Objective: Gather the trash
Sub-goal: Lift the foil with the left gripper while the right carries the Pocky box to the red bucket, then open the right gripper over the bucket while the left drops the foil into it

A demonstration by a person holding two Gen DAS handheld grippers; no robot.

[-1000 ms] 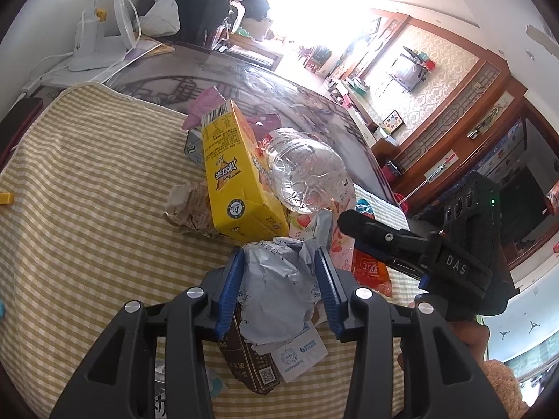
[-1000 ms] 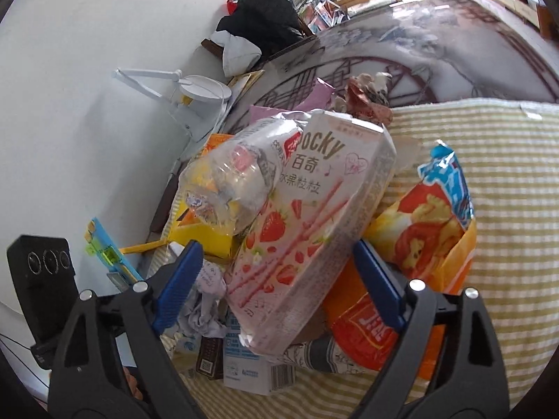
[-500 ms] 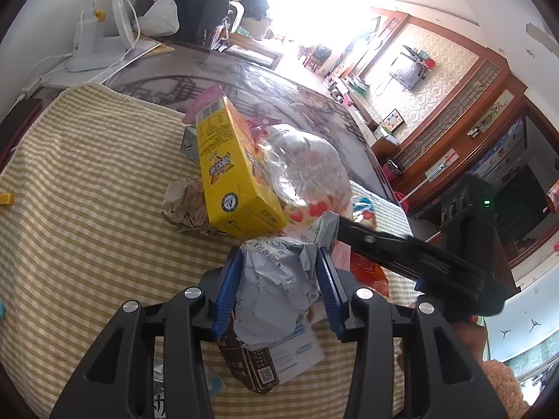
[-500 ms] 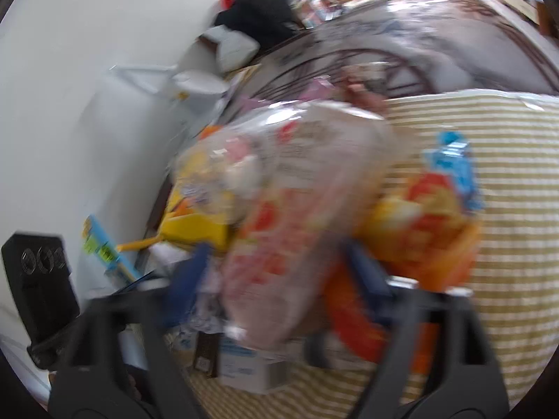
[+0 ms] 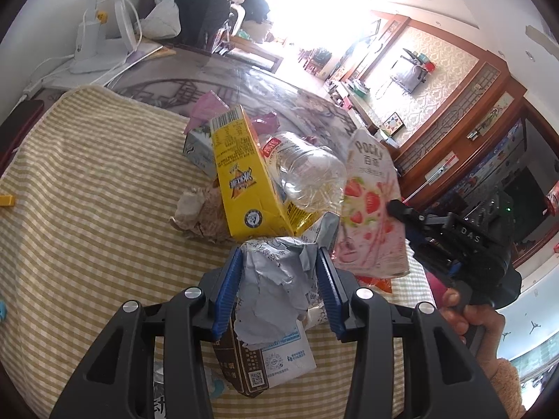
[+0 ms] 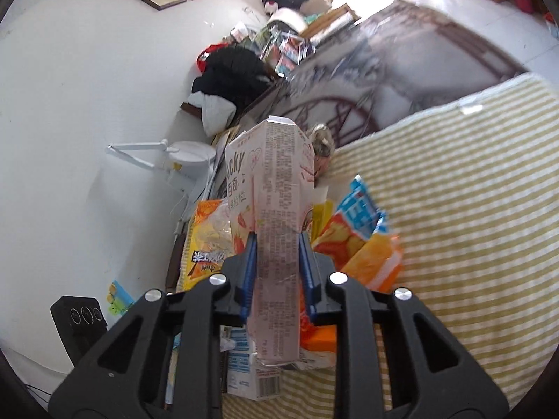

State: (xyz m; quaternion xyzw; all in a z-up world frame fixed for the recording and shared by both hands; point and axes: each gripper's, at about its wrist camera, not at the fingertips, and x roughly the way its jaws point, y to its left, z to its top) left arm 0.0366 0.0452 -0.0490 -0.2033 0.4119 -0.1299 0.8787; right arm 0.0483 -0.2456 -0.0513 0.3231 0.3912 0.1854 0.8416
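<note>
My left gripper is shut on a crumpled grey wrapper above a brown carton. Beyond it lies a trash pile: a yellow drink carton, a clear plastic bottle and crumpled brown paper. My right gripper is shut on a pink Pocky box and holds it upright, lifted off the pile; the box also shows in the left wrist view, with the right gripper on its right side. An orange snack bag lies beside it.
A yellow checked cloth covers the table. A white desk lamp and dark clothes stand at the far edge. A white milk carton and a yellow chip bag lie under my right gripper.
My right gripper has closed on the Pocky box and lifted and turned it upright. The yellow carton and bottle shifted slightly. My left gripper holds the grey wrapper as before.
</note>
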